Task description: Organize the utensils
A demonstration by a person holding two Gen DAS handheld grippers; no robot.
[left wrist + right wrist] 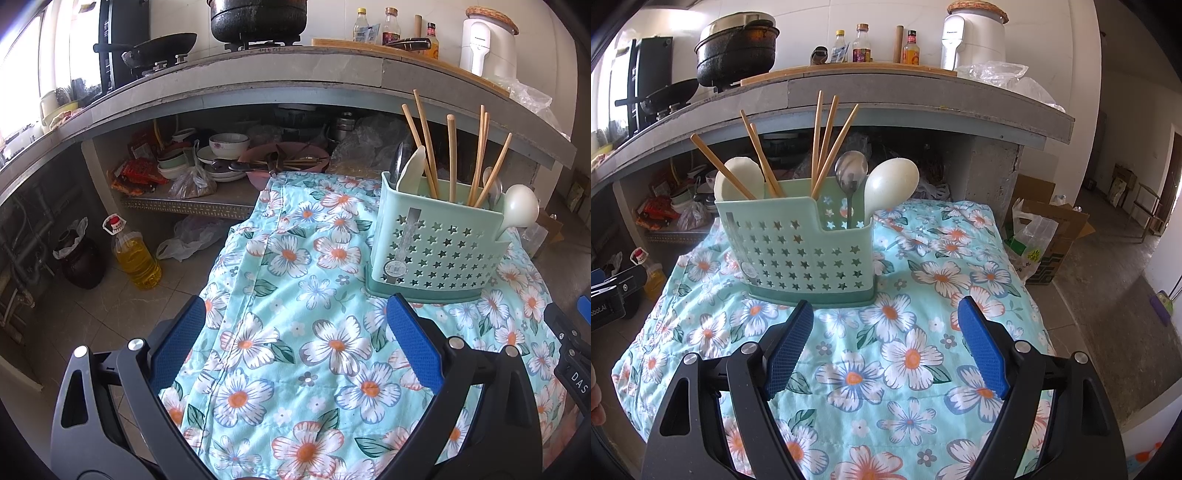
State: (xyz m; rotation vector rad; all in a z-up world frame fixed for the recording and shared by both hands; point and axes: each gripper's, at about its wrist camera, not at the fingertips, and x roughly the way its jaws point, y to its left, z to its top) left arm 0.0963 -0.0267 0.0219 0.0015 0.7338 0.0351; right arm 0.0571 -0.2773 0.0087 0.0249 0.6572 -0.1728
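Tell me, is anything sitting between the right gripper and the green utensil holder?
Nothing visible. The right gripper is open just short of the utensil holder, with only bare floral cloth between them. The chopsticks and spoons already stand inside the holder.

A mint-green basket [798, 251] pierced with star cut-outs holds tan chopsticks [823, 140] and cream spoons [892, 184]; the cloth [923, 295] is aqua with white, orange-centred flowers.

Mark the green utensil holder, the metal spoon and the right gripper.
Green utensil holder [798, 254], right wrist view, star-punched front wall.
Metal spoon [851, 170], right wrist view, bowl.
Right gripper [886, 325], right wrist view, between open fingertips.
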